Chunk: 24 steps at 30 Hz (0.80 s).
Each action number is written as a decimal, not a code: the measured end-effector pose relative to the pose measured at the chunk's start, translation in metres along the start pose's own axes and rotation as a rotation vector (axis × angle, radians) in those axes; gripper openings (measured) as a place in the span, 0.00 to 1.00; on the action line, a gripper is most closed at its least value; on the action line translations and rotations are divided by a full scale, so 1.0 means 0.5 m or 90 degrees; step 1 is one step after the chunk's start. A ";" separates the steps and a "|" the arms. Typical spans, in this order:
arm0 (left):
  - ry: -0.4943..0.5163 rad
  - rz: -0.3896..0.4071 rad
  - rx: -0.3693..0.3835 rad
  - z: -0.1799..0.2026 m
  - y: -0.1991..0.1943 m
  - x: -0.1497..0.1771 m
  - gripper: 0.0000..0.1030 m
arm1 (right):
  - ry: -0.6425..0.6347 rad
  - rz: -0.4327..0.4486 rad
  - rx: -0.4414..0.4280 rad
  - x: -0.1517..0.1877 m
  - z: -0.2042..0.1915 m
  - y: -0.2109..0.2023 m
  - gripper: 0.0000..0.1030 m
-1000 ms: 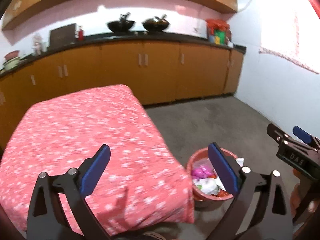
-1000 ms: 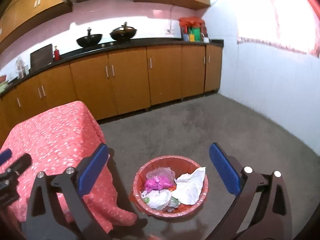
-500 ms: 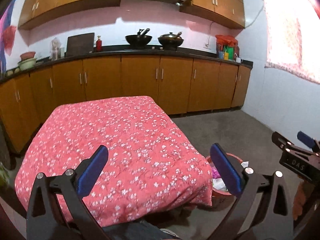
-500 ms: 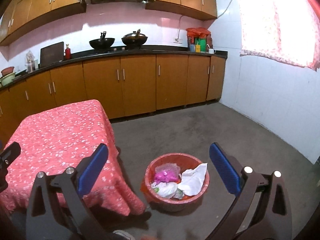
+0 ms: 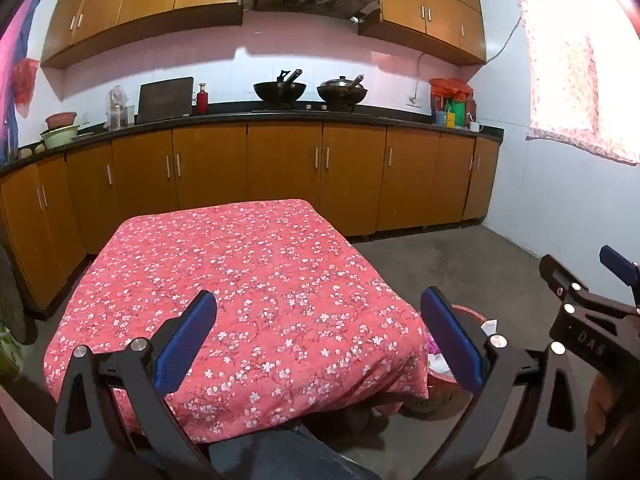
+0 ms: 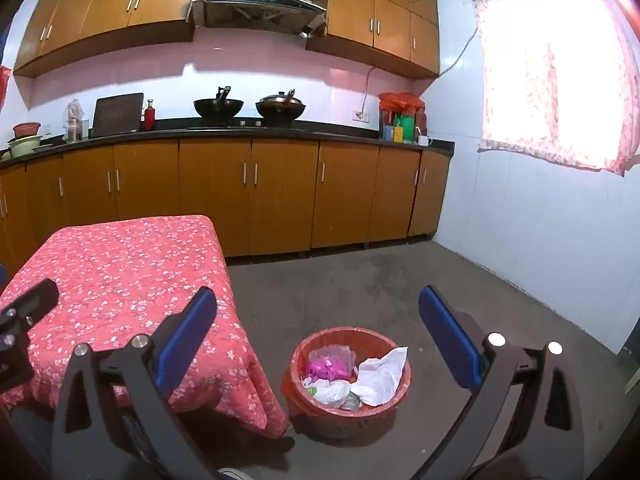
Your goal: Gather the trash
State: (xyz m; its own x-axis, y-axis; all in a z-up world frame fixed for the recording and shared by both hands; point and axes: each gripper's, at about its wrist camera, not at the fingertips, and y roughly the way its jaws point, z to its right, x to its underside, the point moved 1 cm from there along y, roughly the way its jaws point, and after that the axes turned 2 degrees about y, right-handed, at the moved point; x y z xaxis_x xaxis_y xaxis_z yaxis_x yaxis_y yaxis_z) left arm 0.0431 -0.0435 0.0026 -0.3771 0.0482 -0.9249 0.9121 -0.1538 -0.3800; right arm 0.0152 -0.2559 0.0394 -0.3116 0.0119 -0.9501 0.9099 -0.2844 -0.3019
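A red plastic bin (image 6: 346, 384) stands on the floor right of the table, holding crumpled white paper (image 6: 378, 376), a pink wrapper (image 6: 322, 368) and other trash. In the left wrist view only the bin's rim (image 5: 468, 314) shows behind the table corner. My left gripper (image 5: 318, 336) is open above the near end of the table with nothing between its fingers. My right gripper (image 6: 318, 336) is open above the floor and the bin, also with nothing in it. It appears again in the left wrist view, at the right edge (image 5: 580, 276).
A table under a red flowered cloth (image 5: 240, 280) fills the middle. Brown cabinets (image 5: 280, 176) run along the back wall under a black counter (image 6: 240, 132) with two woks, a bottle and bowls. Grey floor (image 6: 360, 280) lies between table, cabinets and the white wall on the right.
Both grippers have pulled back and tilted up from the bin. More of the table, the cabinets and the hood now show. Both stayed open.
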 end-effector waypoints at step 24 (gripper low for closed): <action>-0.004 0.008 -0.020 -0.009 -0.018 0.012 0.98 | 0.023 0.004 0.007 0.019 0.005 -0.024 0.96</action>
State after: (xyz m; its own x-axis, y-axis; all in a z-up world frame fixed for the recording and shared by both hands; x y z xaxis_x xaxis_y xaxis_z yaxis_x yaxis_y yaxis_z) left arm 0.0334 -0.0376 0.0002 -0.3670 0.0400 -0.9294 0.9211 -0.1239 -0.3691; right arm 0.0007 -0.2550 0.0341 -0.2955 0.0444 -0.9543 0.9087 -0.2953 -0.2951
